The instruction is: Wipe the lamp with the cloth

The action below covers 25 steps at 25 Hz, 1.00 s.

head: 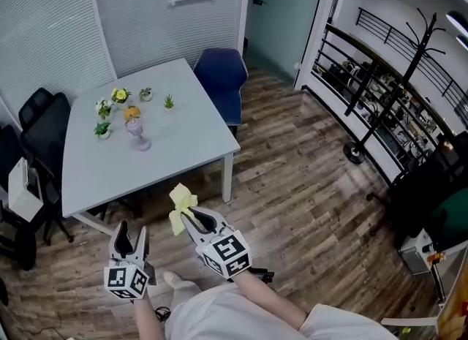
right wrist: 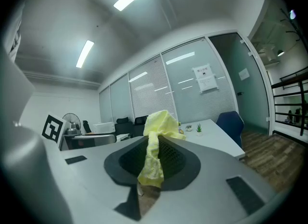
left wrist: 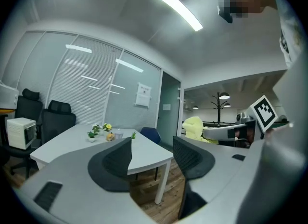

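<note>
Right tongs (right wrist: 155, 147) clamp the cloth (right wrist: 160, 122); head view shows the lamp (head: 137, 134).

The near half of the tabletop (head: 175, 157) is bare, so the stretch from the left tool (head: 132, 229) and right tool (head: 191, 218) to the lamp (head: 137, 135) stands open. Small potted plants (head: 102, 129) crowd the lamp's far and left sides. Black office chairs (head: 44, 134) line the tabletop's left edge, a blue chair (head: 221, 75) its far end; wood floor (head: 292, 185) runs free on the right.
</note>
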### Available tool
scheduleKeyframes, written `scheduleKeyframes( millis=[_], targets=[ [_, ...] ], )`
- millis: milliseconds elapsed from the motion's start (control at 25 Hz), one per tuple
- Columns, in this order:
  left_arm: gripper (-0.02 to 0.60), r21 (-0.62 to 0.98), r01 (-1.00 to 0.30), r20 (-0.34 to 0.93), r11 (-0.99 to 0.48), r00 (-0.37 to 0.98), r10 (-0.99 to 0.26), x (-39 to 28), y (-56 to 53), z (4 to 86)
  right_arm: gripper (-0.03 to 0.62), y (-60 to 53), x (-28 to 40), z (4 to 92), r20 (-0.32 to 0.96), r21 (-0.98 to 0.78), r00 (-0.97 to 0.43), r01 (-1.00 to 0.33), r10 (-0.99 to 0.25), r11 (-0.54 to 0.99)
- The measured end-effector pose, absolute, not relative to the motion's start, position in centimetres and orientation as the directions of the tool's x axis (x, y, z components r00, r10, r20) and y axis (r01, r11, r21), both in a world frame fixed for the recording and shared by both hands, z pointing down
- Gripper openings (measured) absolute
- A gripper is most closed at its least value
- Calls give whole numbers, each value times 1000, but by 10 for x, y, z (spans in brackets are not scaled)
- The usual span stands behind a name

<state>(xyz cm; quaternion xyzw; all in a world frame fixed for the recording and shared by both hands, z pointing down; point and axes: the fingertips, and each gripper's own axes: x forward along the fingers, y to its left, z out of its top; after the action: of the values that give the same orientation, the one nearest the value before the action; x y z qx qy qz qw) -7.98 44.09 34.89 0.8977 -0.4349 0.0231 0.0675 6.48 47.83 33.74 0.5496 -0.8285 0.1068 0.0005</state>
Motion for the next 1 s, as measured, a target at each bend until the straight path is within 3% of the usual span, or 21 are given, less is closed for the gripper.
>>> scheduleKeyframes(
  millis=[520, 1000],
  targets=[
    [275, 54, -784, 151, -619, 619, -771, -52, 388, 367, 67, 427, 83, 354, 148, -184, -410, -906, -900, 382],
    [275, 117, -789, 271, -603, 610, -744, -41, 206, 428, 67, 247, 104, 388, 227, -206, -395, -913, -890, 353]
  ],
)
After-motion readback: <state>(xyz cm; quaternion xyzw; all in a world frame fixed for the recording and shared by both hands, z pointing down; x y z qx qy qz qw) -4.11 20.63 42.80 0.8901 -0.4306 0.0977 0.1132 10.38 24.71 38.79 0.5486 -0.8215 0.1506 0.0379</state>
